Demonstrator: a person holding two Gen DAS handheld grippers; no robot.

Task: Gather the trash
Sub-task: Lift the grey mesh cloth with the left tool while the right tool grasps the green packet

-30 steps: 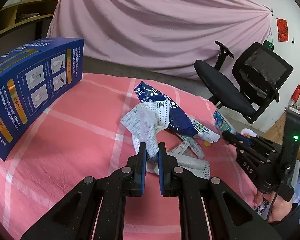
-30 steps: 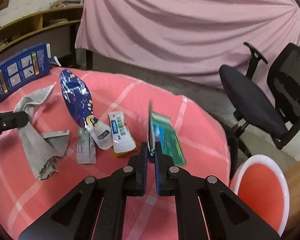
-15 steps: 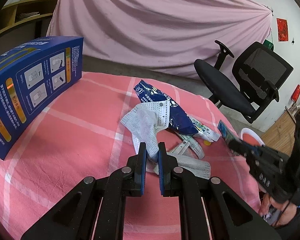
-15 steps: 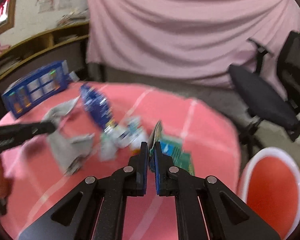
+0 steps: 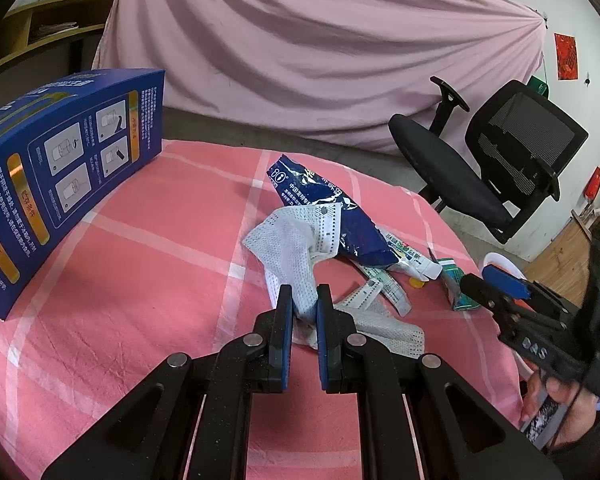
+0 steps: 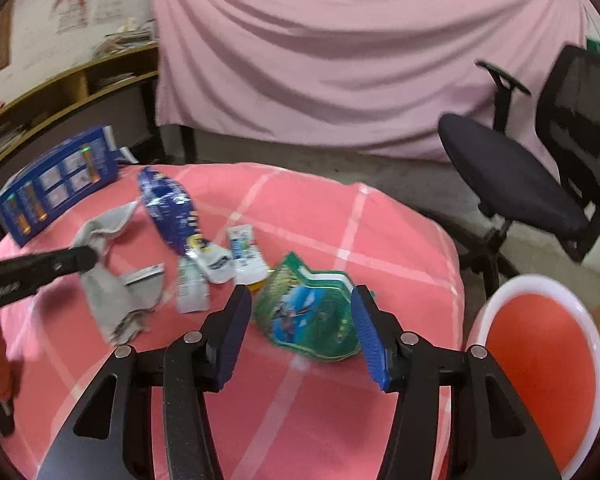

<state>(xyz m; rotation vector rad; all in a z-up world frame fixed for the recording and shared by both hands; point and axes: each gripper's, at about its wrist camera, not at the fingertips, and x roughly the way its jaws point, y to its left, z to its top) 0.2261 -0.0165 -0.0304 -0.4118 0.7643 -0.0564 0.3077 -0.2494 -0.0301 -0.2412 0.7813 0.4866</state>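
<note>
Right jaws are opening over a green wrapper while the left is pinching a cloth.

The right gripper [image 6: 300,332] is opening, with the green wrapper [image 6: 312,320] lying loose between its jaws near the tabletop's [image 6: 324,208] right edge, close to the red bin [image 6: 540,364] off that edge. The left gripper [image 5: 301,312] is nearly closed, squeezing the white cloth [image 5: 296,248] mid-tabletop; open room lies all around.

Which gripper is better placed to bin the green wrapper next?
Right. The right gripper is opening around the green wrapper, pads not pressing on it, and the orange bin sits just to its right. The left gripper is shut on the white cloth, farther from the bin.
</note>
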